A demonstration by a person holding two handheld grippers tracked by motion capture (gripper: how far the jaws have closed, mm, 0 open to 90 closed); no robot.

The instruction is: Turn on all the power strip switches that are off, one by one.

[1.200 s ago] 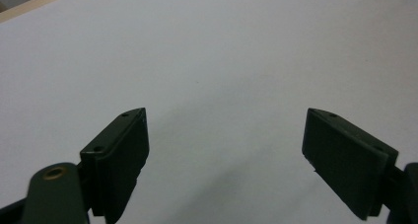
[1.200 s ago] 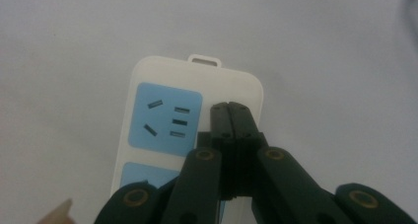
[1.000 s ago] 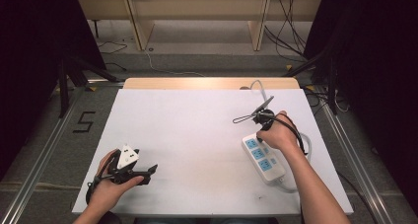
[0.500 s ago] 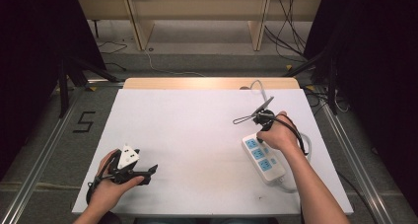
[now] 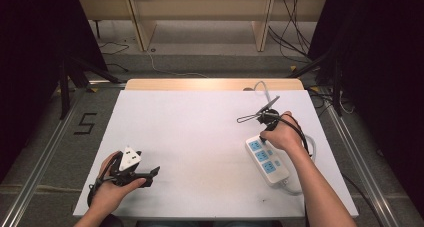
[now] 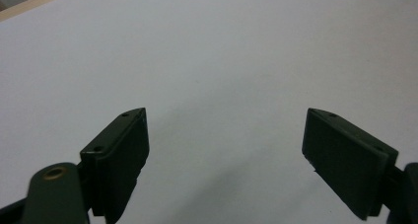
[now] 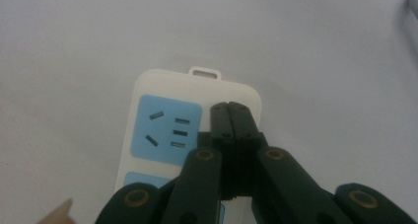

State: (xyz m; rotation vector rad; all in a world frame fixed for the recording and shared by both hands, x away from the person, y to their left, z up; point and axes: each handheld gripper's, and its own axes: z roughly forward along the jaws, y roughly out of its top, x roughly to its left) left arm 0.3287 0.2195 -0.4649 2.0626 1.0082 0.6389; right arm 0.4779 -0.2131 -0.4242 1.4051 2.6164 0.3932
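Right tongs (image 7: 232, 110) pressed together, tips down on the white power strip (image 7: 167, 135), just beside its top blue socket (image 7: 167, 130), gripping nothing. Left tongs (image 6: 224, 160) spread wide over bare white worktop (image 6: 222, 51), nothing between them. From the high view, strip (image 5: 268, 161) directly under right tongs (image 5: 264, 137), well apart from left tongs (image 5: 152, 173).

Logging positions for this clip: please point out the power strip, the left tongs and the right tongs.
power strip (image 5: 266, 161): high view, on its middle blue socket.
left tongs (image 6: 224, 155): left gripper view, midway between the parted tips.
right tongs (image 7: 229, 116): right gripper view, between the closed tips, over the strip's right edge.
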